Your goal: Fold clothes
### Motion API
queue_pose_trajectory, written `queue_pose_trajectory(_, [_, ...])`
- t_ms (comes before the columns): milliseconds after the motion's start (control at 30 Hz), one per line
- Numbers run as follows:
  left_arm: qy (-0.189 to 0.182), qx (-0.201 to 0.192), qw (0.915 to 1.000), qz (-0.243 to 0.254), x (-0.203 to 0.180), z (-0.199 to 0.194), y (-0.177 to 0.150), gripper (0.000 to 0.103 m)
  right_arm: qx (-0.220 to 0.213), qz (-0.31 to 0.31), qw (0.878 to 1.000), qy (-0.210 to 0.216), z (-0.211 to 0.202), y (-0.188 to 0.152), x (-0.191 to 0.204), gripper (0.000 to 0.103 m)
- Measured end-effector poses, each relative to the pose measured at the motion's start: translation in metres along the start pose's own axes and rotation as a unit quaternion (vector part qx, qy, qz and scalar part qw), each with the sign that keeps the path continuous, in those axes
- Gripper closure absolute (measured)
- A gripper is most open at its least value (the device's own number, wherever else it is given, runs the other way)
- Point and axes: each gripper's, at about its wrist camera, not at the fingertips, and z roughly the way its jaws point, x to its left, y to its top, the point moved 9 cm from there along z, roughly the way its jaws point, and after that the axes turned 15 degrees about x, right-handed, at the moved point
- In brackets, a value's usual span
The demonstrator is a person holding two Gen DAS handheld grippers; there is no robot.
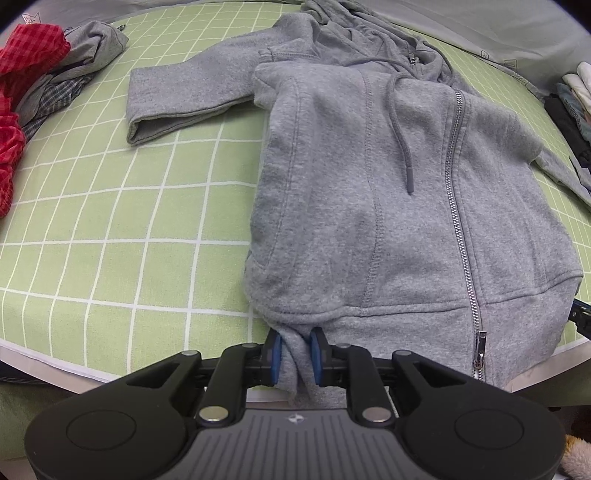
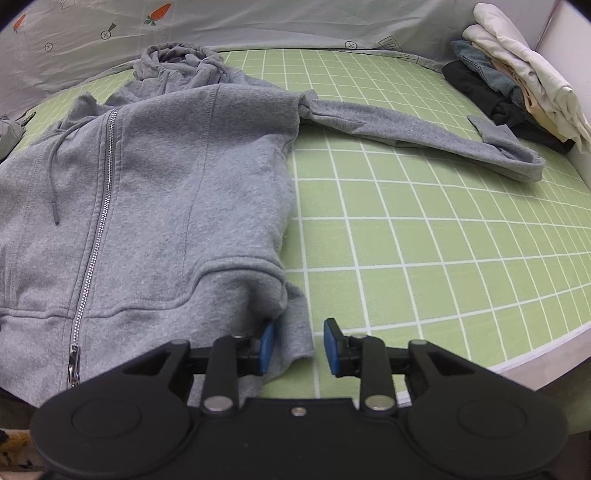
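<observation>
Hoodie (image 1: 332, 206): grey heathered fleece cloth, matt, slightly fuzzy; ribbed hem, shiny metal zipper (image 1: 458, 206). Mat (image 1: 122, 221): matt green, smooth, white grid lines. Left gripper (image 1: 295, 354) and right gripper (image 2: 299, 347): matt black plastic, blue rubbery-looking pads (image 2: 266, 347), bare metal pivot pins. Backdrop sheet (image 2: 258, 22): thin pale printed cloth, creased.

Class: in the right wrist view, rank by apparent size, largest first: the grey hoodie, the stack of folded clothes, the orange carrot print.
1. grey hoodie, filling most of the left half.
2. stack of folded clothes, far right corner; distance shrinks it.
3. orange carrot print, tiny, on the far sheet.
</observation>
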Motion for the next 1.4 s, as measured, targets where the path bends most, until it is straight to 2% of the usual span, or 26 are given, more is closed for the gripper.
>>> queue_pose_trajectory(133, [-0.010,-0.031,0.9993,-0.021,0.001,-0.017,0.012,0.074,-0.015,0.029,0.999,-0.003,-0.001,0.010,-0.016,0.061])
queue_pose_trajectory(233, [0.006,-0.057,0.9983,-0.014,-0.009,-0.031,0.025,0.064,-0.026,0.051,0.998,-0.005,-0.002,0.018,-0.028,0.051])
queue_pose_trajectory(300, [0.013,-0.066,0.9977,-0.012,-0.019,-0.039,0.033,0.057,-0.037,0.075,0.996,-0.005,-0.004,0.029,-0.047,0.033])
queue_pose_trajectory(400, [0.032,-0.093,0.9948,-0.025,-0.027,-0.055,0.046,0.047,-0.046,0.093,0.994,-0.017,-0.004,0.042,-0.072,0.017])
queue_pose_trajectory(433, [0.038,-0.101,0.9934,-0.039,-0.027,-0.060,0.051,0.045,-0.049,0.097,0.994,-0.021,-0.003,0.046,-0.081,0.015])
queue_pose_trajectory(500, [0.048,-0.114,0.9899,-0.070,-0.027,-0.070,0.060,0.043,-0.046,0.093,0.994,-0.022,0.001,0.054,-0.098,0.001])
queue_pose_trajectory(600, [0.060,-0.129,0.9839,-0.108,-0.033,-0.082,0.073,0.036,-0.043,0.084,0.995,-0.026,0.008,0.069,-0.124,0.001])
queue_pose_trajectory(733, [0.071,-0.121,0.9854,-0.097,-0.068,-0.074,0.089,0.034,-0.043,0.069,0.996,-0.034,0.017,0.096,-0.159,0.000])
queue_pose_trajectory(800, [0.065,-0.116,0.9866,-0.095,-0.093,-0.064,0.099,0.028,-0.053,0.058,0.996,-0.048,0.020,0.115,-0.174,0.000])
queue_pose_trajectory(900, [0.039,-0.106,0.9880,-0.106,-0.121,-0.050,0.114,0.027,-0.069,0.040,0.994,-0.070,0.023,0.144,-0.197,0.000])
queue_pose_trajectory(1000, [0.031,-0.098,0.9892,-0.105,-0.149,-0.037,0.140,0.027,-0.083,0.029,0.992,-0.086,0.027,0.171,-0.220,0.000])
queue_pose_trajectory(1100, [0.034,-0.097,0.9905,-0.091,-0.167,-0.029,0.170,0.025,-0.083,0.058,0.992,-0.078,0.037,0.199,-0.252,0.000])
queue_pose_trajectory(1233, [0.033,-0.097,0.9911,-0.085,-0.180,-0.015,0.223,0.022,-0.072,0.108,0.990,-0.063,0.063,0.220,-0.284,0.000])
queue_pose_trajectory(1400, [-0.008,-0.087,0.9925,-0.086,-0.197,0.013,0.294,0.022,-0.057,0.170,0.983,-0.045,0.095,0.244,-0.324,0.001])
